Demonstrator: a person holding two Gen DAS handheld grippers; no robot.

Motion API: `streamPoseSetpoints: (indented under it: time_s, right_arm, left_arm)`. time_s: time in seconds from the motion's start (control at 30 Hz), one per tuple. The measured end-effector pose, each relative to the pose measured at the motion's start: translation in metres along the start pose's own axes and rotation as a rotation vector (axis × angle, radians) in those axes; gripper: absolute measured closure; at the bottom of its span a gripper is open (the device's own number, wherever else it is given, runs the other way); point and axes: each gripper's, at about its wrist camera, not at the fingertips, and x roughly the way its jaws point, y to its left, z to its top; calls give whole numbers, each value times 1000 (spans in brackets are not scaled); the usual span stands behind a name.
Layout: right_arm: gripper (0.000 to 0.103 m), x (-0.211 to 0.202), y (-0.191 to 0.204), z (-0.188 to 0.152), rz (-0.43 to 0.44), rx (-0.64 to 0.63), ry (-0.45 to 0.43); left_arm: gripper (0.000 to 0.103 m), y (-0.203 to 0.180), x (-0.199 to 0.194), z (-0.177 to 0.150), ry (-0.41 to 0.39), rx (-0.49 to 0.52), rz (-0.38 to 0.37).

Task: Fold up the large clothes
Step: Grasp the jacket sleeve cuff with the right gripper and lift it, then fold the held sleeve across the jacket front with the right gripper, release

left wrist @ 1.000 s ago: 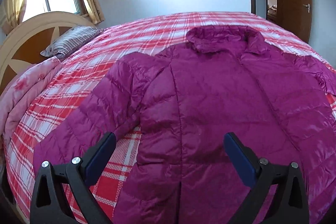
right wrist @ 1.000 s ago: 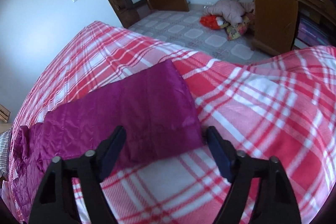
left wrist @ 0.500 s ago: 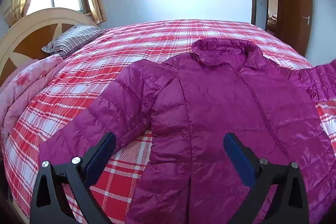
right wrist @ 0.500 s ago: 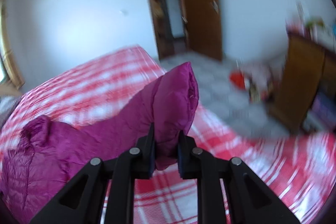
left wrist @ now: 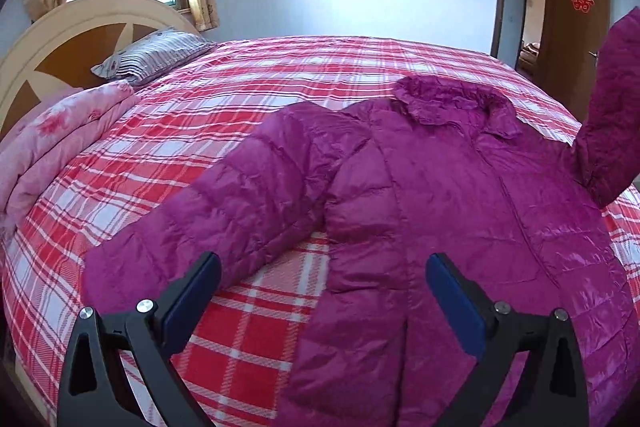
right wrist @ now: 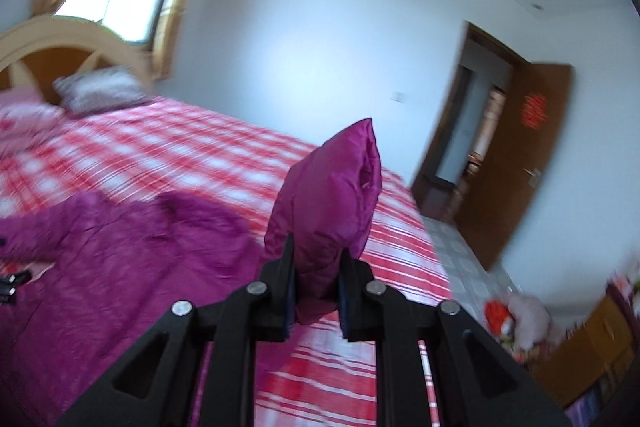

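Observation:
A magenta puffer jacket [left wrist: 448,211] lies front-up on the red plaid bed [left wrist: 240,99], collar toward the far side. Its left sleeve [left wrist: 224,211] lies spread out flat. My left gripper [left wrist: 322,291] is open and empty, hovering above the jacket's lower hem. My right gripper [right wrist: 316,283] is shut on the cuff of the right sleeve [right wrist: 332,195] and holds it up in the air above the bed. The raised sleeve also shows at the right edge of the left wrist view [left wrist: 608,123]. The jacket body shows at left in the right wrist view [right wrist: 120,255].
A striped pillow [left wrist: 152,55] and a folded pink quilt [left wrist: 60,147] lie by the headboard [left wrist: 60,43]. An open brown door [left wrist: 576,27] is at the far right. A wooden cabinet [right wrist: 592,339] and soft toys [right wrist: 516,319] are on the floor beside the bed.
My right gripper closed on the right sleeve cuff, lifted it off the bed and swung it up and left toward the jacket body. My left gripper drew back slightly, still open.

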Motion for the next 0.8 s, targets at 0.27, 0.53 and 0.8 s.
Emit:
streamPoseSetpoints:
  time_s: [0.27, 0.53, 0.8]
  right_arm:
    - [84, 40, 86, -14, 169, -70, 65]
    - [84, 70, 143, -40, 294, -45, 150]
    - [27, 75, 167, -66, 496, 45, 232]
  left_arm:
    - [1, 19, 6, 5, 3, -21, 26]
    - [1, 20, 11, 8, 6, -12, 38]
    - [1, 22, 15, 21, -11, -21, 61]
